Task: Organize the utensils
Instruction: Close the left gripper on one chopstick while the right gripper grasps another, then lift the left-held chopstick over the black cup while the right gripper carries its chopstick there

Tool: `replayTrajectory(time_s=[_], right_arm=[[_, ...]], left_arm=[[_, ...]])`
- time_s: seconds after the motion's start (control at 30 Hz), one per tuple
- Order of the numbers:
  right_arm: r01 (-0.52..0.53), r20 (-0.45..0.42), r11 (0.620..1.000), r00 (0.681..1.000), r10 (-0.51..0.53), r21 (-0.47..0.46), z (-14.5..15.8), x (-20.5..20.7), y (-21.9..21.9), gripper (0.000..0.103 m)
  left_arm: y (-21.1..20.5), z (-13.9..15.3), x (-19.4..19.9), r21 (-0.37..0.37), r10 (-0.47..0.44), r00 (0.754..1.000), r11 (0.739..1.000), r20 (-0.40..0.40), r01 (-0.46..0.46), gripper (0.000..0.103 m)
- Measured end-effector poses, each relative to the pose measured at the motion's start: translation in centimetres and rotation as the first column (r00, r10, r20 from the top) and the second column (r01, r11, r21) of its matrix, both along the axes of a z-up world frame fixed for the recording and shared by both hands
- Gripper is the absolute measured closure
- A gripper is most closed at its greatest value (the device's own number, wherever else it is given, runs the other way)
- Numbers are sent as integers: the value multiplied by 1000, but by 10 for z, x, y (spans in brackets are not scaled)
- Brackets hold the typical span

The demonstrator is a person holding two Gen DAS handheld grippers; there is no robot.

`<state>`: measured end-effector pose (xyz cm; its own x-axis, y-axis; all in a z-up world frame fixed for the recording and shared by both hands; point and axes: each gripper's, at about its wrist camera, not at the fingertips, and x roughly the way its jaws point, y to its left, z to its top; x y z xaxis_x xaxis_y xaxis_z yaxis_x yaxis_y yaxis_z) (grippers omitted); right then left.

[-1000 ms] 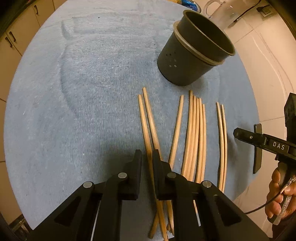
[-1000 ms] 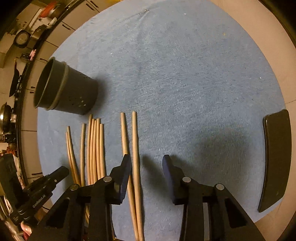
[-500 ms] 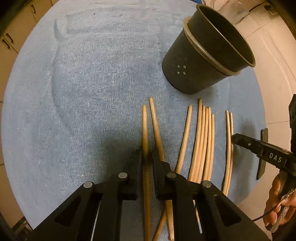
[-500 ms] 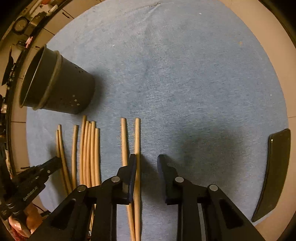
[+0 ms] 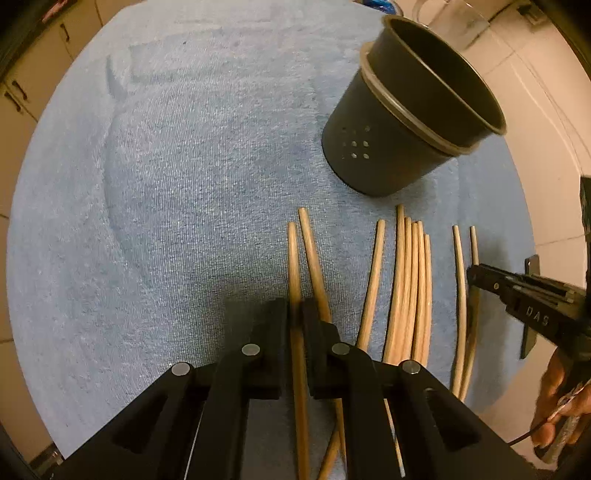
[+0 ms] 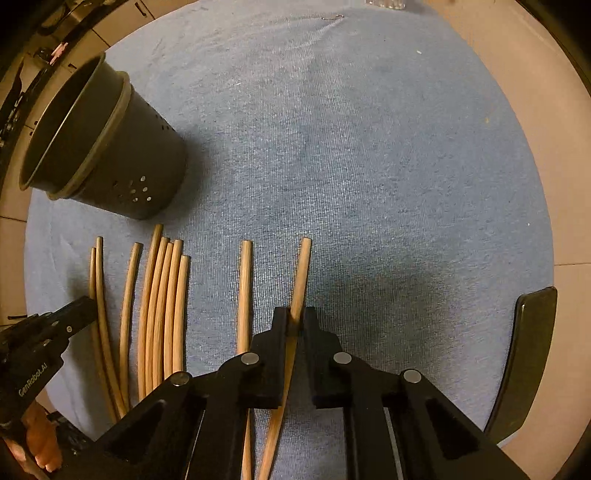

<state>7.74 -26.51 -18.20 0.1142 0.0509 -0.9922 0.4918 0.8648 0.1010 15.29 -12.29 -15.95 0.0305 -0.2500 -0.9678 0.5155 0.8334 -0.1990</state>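
Several wooden chopsticks [image 5: 410, 280] lie side by side on a blue towel [image 5: 177, 192]. A dark perforated utensil cup [image 5: 399, 122] stands behind them; it also shows in the right wrist view [image 6: 110, 147]. My left gripper [image 5: 294, 314] is shut on the leftmost chopstick [image 5: 293, 266]. My right gripper [image 6: 295, 317] is shut on the rightmost chopstick [image 6: 301, 277], whose tip is swung away from its neighbour [image 6: 244, 291]. Each gripper shows in the other's view: the right one [image 5: 476, 275] and the left one [image 6: 83, 306].
A black curved object [image 6: 524, 362] lies at the towel's right edge. Light tiled counter surrounds the towel [image 6: 369, 147]. A clear glass container [image 5: 454, 18] stands behind the cup. Cabinets show at far left.
Both grippers closed onto chopsticks. The right gripper's jaws came together on the rightmost stick and angled it away from its neighbour. The left gripper tightened on the leftmost stick.
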Motion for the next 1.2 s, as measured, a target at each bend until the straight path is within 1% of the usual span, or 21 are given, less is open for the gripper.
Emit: replayTrajectory(time_s=[0.03, 0.1, 0.17, 0.2, 0.27, 0.33, 0.4, 0.47, 0.53, 0.6, 0.63, 0.67, 0.7, 0.73, 0.8, 0.87, 0.9, 1.03, 1.1, 1.2], right_arm=[[9, 6, 1000, 1000, -9, 3, -1, 0, 3, 94], [29, 61, 997, 998, -33, 71, 0, -3, 0, 96], [49, 87, 997, 995, -54, 52, 6, -10, -5, 96], [58, 111, 997, 992, -64, 58, 11, -12, -7, 96], [60, 173, 995, 982, -72, 74, 24, -16, -8, 96], [52, 244, 998, 968, -62, 46, 42, -25, -7, 96], [47, 330, 998, 942, -55, 33, 63, -31, -4, 96], [49, 393, 999, 918, -48, 8, 83, -37, 1, 96], [54, 443, 998, 895, -43, -12, 98, -43, 4, 96], [49, 498, 997, 867, -15, -54, 115, -50, 10, 96], [50, 514, 997, 858, -10, -64, 120, -50, 8, 96], [54, 540, 996, 841, -6, -73, 127, -54, 8, 96], [60, 555, 995, 832, -7, -78, 131, -65, 1, 96], [68, 571, 994, 821, -8, -83, 139, -69, 0, 96], [81, 593, 993, 805, -13, -88, 148, -75, 0, 96], [98, 610, 991, 792, -19, -96, 160, -82, 1, 96], [106, 618, 990, 786, -24, -95, 163, -84, 0, 96], [124, 643, 988, 765, -37, -90, 176, -92, -5, 96], [125, 654, 988, 755, -34, -92, 182, -92, -5, 96], [117, 672, 988, 740, -22, -96, 192, -90, -5, 96]], left_arm=[[0, 1, -1, -6, 5, 1000, 1000, 8, -4, 97], [2, 4, -1, -36, 5, 1000, 999, 30, -4, 97], [7, 8, -2, -56, 15, 999, 998, 51, -12, 97], [13, 11, -5, -67, 20, 998, 998, 59, -16, 97], [20, 26, -5, -112, 38, 994, 993, 98, -27, 97], [25, 40, -4, -151, 56, 990, 988, 126, -37, 97], [27, 55, -5, -176, 63, 985, 984, 160, -34, 97], [30, 74, -7, -194, 69, 973, 981, 221, -25, 97], [40, 87, -19, -220, 74, 965, 975, 251, -18, 97], [47, 103, -25, -244, 86, 955, 970, 283, -15, 97], [48, 111, -27, -254, 89, 951, 967, 297, -11, 97], [49, 119, -27, -264, 90, 946, 965, 313, -5, 97], [52, 120, -28, -268, 90, 941, 963, 326, 1, 97], [52, 128, -28, -272, 90, 934, 962, 344, 7, 97], [62, 135, -40, -281, 87, 929, 959, 361, 19, 97], [63, 142, -42, -289, 88, 923, 957, 374, 26, 97], [64, 139, -44, -292, 87, 922, 956, 376, 29, 97], [64, 142, -44, -301, 93, 920, 953, 380, 29, 97], [63, 138, -42, -302, 97, 917, 953, 388, 27, 97], [66, 143, -41, -308, 96, 914, 951, 393, 33, 97]])
